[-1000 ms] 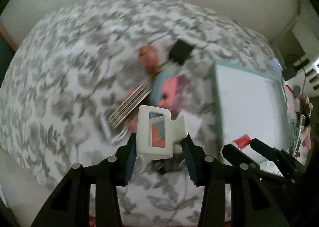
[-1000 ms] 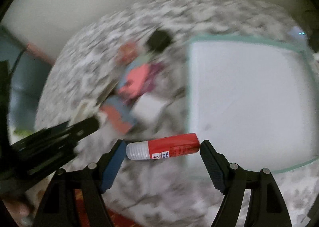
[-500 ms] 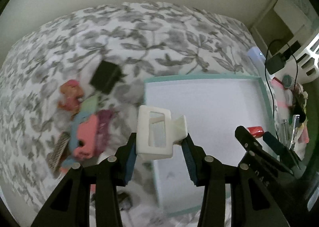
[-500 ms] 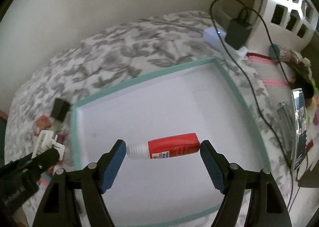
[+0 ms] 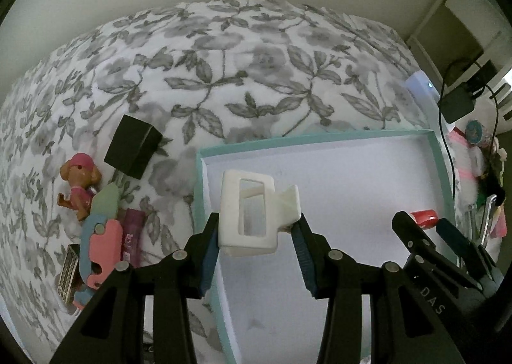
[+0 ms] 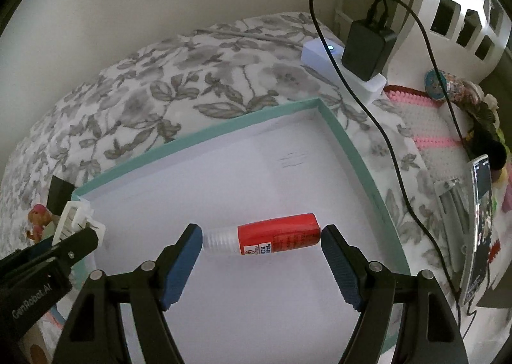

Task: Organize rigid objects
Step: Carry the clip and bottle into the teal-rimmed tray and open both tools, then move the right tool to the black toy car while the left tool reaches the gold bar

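My left gripper [image 5: 256, 236] is shut on a white hair claw clip [image 5: 252, 213], held above the left part of a shallow white box with a teal rim [image 5: 204, 204]. In the right wrist view my right gripper [image 6: 260, 237] is shut on a red tube with a clear cap [image 6: 272, 237], held lengthwise between the pads over the box floor [image 6: 256, 172]. The left gripper with the clip [image 6: 76, 220] shows at that view's left edge. The right gripper and the tube's red end [image 5: 424, 217] show at the right of the left wrist view.
On the floral bedspread [image 5: 256, 60] left of the box lie a black box [image 5: 134, 146], a toy figure with a pink cap [image 5: 78, 185], and a pile of pink, blue and green pieces [image 5: 102, 236]. A charger on a white block [image 6: 364, 44], cables and a phone [image 6: 480, 223] lie right.
Both grippers have swept from over the pile of objects rightward to above the teal-rimmed box, each still holding its item. The motion blur is gone and the last stretch was short.
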A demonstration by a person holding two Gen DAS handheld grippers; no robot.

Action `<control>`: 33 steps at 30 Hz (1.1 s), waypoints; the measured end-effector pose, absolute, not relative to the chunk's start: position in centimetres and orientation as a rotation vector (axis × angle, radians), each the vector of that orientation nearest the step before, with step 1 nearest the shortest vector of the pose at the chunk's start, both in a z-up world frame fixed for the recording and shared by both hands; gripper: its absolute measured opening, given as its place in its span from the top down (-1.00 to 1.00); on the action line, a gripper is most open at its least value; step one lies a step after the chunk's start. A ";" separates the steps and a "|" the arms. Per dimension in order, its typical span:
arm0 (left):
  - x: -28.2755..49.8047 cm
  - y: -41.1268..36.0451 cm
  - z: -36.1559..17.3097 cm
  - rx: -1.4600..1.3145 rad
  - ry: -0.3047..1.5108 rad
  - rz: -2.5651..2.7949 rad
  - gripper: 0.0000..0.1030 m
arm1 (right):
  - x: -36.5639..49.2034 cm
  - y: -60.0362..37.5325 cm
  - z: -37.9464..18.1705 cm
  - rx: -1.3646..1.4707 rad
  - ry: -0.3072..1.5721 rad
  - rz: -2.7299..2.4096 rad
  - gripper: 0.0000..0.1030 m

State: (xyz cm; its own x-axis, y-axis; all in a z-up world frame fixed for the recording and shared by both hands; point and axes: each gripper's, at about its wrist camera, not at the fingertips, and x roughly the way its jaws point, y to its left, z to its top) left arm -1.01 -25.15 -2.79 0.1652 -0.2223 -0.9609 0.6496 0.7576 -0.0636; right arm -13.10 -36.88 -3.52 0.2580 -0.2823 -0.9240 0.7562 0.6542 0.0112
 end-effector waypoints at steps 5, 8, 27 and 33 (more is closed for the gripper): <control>-1.2 -25.3 -2.9 0.402 1.274 -0.661 -0.15 | -13.2 -36.9 -3.7 0.515 1.102 -0.743 -0.54; -1.3 -25.0 -2.7 0.394 1.271 -0.657 -0.22 | -13.3 -36.7 -3.7 0.510 1.107 -0.746 -0.54; 0.3 -19.4 -1.0 0.332 1.187 -0.529 -0.74 | -13.2 -33.8 -4.3 0.451 1.126 -0.702 -0.99; 1.3 -16.7 -0.4 0.284 1.155 -0.490 -0.83 | -13.5 -32.7 -3.6 0.464 1.106 -0.700 -1.00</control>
State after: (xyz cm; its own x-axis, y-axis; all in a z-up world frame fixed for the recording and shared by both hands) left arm 1.29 -16.68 -0.39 0.3156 -0.2228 -0.9223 0.5083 0.8605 -0.0339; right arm -13.49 -32.70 -3.56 0.2725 -0.2775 -0.9213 0.7133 0.7008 -0.0001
